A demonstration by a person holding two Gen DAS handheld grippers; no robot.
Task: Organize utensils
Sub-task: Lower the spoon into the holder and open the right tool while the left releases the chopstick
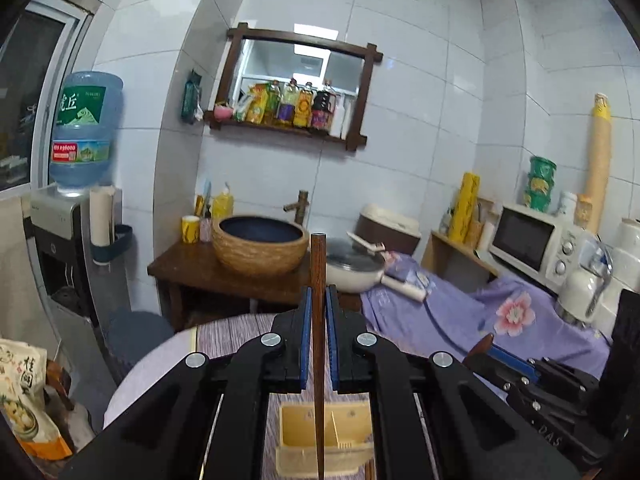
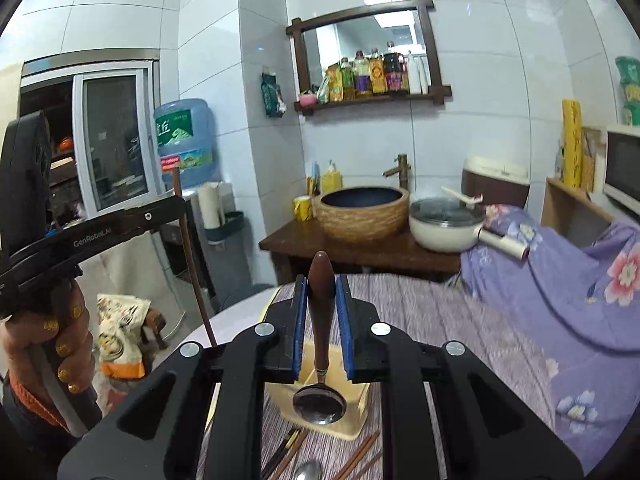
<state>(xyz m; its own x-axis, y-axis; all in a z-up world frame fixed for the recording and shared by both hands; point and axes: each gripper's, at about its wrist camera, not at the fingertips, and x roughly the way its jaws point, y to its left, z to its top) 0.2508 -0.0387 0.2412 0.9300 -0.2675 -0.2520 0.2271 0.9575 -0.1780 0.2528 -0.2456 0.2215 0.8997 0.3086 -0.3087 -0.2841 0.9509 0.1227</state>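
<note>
Table (image 2: 440, 320): round, under a striped purple cloth, near the wash stand.
Holder (image 2: 356, 396): cream utensil box on the table, below both grippers.
Left gripper (image 1: 319, 308): clenched on 1 upright wooden chopstick (image 1: 317, 280), tip over the holder.
Right gripper (image 2: 321, 292): grasping a wood-handled spoon (image 2: 320, 402), bowl hanging above the holder.
Loose chopsticks (image 2: 356, 456): lying on the table, near side of the holder.

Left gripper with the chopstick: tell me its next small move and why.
Probably lower it straight down. The left gripper holds the chopstick upright, its tip hanging right over the yellow holder, seemingly not yet inside. The right gripper, holding the spoon, hangs over the same holder, so keep them apart.
</note>
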